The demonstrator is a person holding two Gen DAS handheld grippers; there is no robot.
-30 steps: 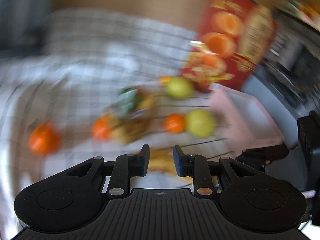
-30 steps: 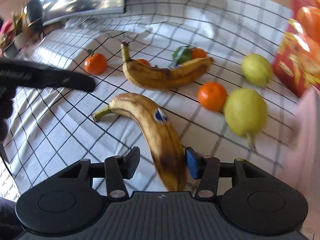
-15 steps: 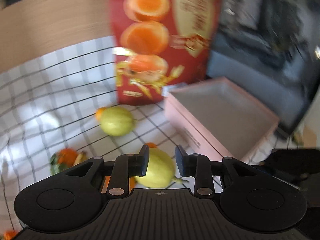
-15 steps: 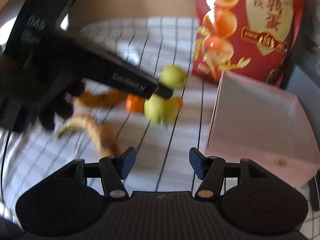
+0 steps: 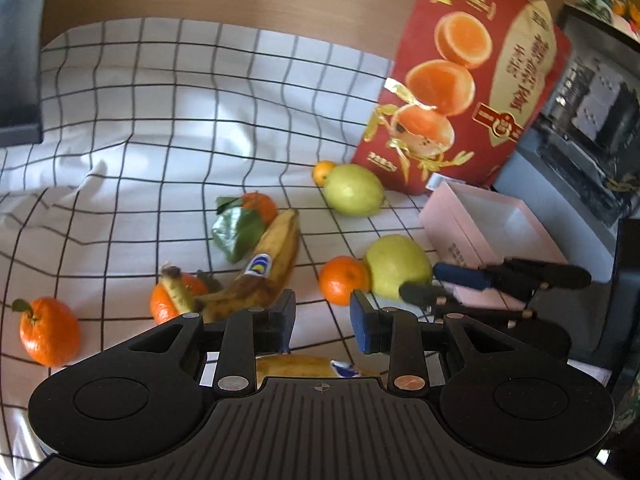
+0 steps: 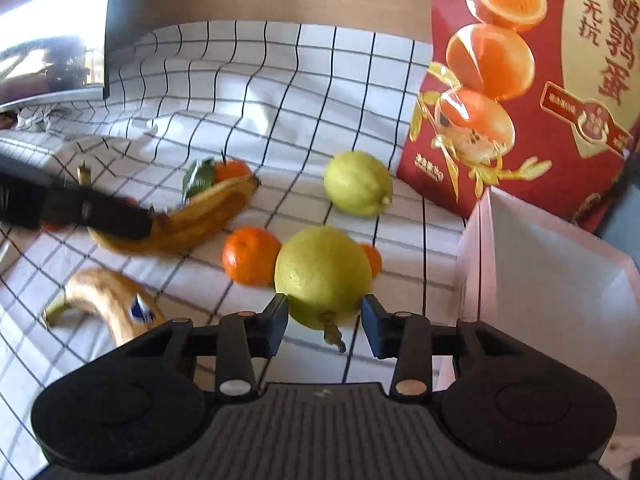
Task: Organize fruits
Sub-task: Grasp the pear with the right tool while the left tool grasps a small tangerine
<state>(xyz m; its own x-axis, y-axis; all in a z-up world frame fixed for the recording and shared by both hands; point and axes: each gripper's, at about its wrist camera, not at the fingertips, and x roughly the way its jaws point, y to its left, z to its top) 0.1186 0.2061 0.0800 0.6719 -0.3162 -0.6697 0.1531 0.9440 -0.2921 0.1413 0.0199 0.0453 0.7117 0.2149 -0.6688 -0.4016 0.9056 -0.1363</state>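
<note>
Fruit lies on a checked cloth (image 5: 160,120). My right gripper (image 6: 324,322) is open, its fingertips either side of the near end of a yellow-green pear (image 6: 322,276), not closed on it. That pear also shows in the left wrist view (image 5: 396,266), with the right gripper (image 5: 432,284) beside it. My left gripper (image 5: 322,316) is open and empty above a banana (image 5: 296,365). A second pear (image 5: 352,190) lies further back. A second banana (image 5: 272,272) and several tangerines, one (image 5: 342,280) touching the near pear, lie around.
An open pink box (image 5: 496,236) stands right of the fruit; it also shows in the right wrist view (image 6: 552,280). A tall red carton (image 5: 468,80) stands behind it. A dark monitor edge (image 6: 60,40) is at the far left. Dark shelving (image 5: 592,112) is at right.
Both grippers swung about. The right gripper moved from the banana to the near pear and now straddles it. The left gripper pulled back to the left, over the banana.
</note>
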